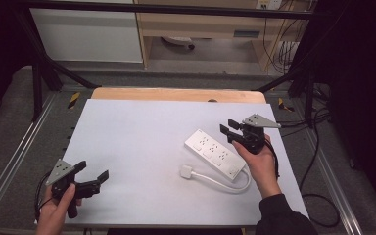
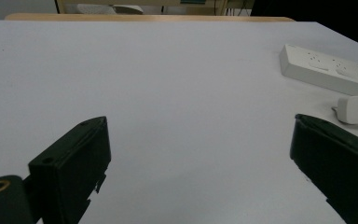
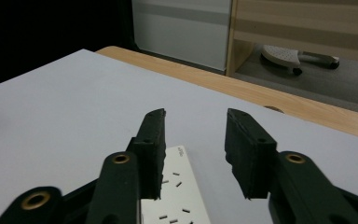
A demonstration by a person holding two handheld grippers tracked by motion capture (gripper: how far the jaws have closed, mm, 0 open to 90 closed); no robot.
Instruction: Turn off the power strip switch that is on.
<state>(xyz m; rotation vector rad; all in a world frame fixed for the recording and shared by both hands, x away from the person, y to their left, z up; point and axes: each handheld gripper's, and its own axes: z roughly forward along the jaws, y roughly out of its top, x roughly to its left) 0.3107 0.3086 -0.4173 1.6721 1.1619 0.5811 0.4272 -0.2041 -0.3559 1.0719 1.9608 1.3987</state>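
**Q:** State the position of each gripper.

**A:** My left gripper [image 1: 92, 172] sits over the near left corner of the table [image 1: 137, 142], held in my left hand [image 1: 56, 208]. Its jaws are spread wide, with nothing between them; in the left gripper view they frame bare white surface. My right gripper [image 1: 231, 129] hovers at the right side of the table, gripped by my right hand [image 1: 259, 161]. Its jaws stand partly apart, a narrow gap, and hold nothing.

**Q:** Locate the power strip.

**A:** The strip [image 1: 215, 153] lies flat on the table, right of centre, running diagonally from far left to near right. Its sockets face up. In the right gripper view the strip [image 3: 177, 196] shows low between and below my jaws, so the right gripper is just above its far end. I cannot tell whether it is touching.

**Q:** And the cord?

**A:** A white cord [image 1: 225, 183] leaves the strip's near right end and curves back leftward to a white plug [image 1: 186, 172], which rests on the table just near of the strip. In the left gripper view the plug [image 2: 356, 108] lies at far right, near the strip [image 2: 326, 70].
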